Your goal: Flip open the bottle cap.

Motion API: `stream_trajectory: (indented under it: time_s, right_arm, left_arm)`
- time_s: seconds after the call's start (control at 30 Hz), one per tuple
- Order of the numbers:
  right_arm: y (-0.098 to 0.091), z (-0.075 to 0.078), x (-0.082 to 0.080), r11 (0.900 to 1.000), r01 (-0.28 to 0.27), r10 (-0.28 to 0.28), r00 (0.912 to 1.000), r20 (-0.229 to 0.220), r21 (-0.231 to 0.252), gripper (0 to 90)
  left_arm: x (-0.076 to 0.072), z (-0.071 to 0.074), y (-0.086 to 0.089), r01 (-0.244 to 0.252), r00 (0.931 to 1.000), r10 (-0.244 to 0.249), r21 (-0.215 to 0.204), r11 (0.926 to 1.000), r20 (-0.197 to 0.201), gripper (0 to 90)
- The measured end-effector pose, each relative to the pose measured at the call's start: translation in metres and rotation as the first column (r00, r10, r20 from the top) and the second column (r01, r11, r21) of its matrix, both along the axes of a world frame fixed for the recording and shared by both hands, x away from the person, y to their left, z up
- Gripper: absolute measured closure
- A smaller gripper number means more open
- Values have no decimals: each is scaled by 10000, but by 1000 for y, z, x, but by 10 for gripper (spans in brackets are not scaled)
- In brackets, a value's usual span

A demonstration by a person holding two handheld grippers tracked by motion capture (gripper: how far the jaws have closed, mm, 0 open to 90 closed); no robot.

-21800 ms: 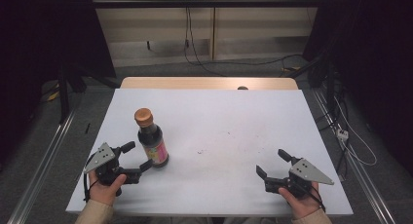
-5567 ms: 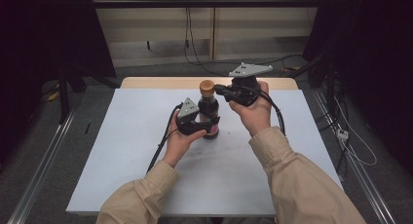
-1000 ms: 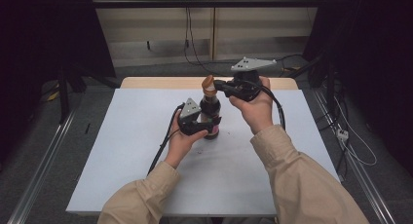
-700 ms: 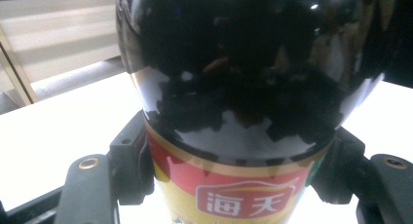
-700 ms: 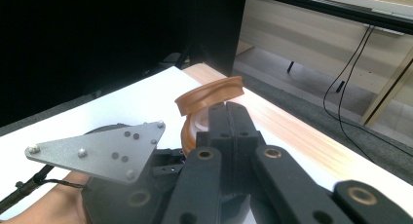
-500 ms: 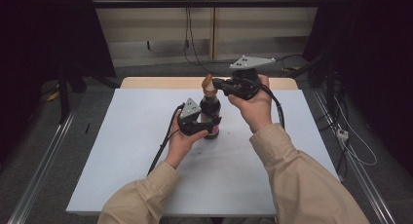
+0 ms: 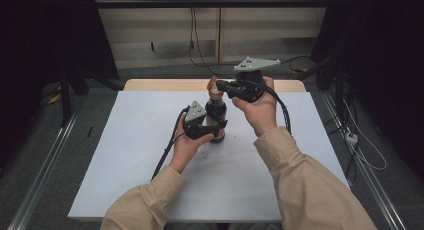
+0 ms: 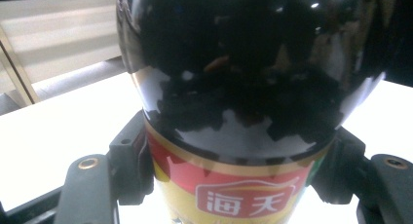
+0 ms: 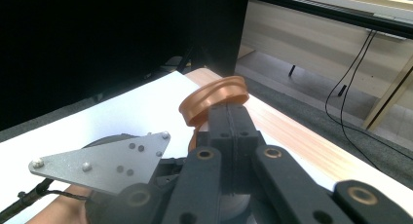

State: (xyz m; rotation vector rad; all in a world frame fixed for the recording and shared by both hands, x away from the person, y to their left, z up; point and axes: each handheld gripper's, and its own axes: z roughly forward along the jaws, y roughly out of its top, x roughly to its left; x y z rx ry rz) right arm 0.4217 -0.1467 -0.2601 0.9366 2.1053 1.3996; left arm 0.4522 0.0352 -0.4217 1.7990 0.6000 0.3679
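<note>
Standing upright near the middle of the white table [image 7: 125, 180], a dark soy sauce bottle [image 7: 216, 121] is recorded, its red and gold label [image 8: 234, 197] read in the left gripper view. The left gripper [image 7: 209, 131] is clamped on the bottle's lower body, a jaw pressed to each side. The right gripper [image 7: 220, 86] is clenched fully, its jaws pinching the rim of the orange flip cap [image 9: 214, 99], which is tilted open above the neck. A grey three-cornered plate [image 7: 256, 63] is carried on top of the right gripper; a black cable [image 7: 165, 155] is trailed from the left one across the table. Wall cables [image 7: 192, 35] are noted behind the table's wooden far edge [image 7: 165, 84].

Against the picture from a second ago, bottle, cap and both hands are found in the same places; well before that, the cap was closed.

The bottle's neck is hidden behind the right gripper, and its base is cut off in the left gripper view.
</note>
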Motion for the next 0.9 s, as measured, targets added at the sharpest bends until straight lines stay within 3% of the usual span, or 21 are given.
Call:
stream_trajectory:
  time_s: [0.9]
  right_arm:
    - [2, -3, 5, 9998, -50, 51, 10000, -42, 202, 900]
  left_arm:
    - [0, 0, 0, -9, 10000, 9, 34, 10000, 2, 302]
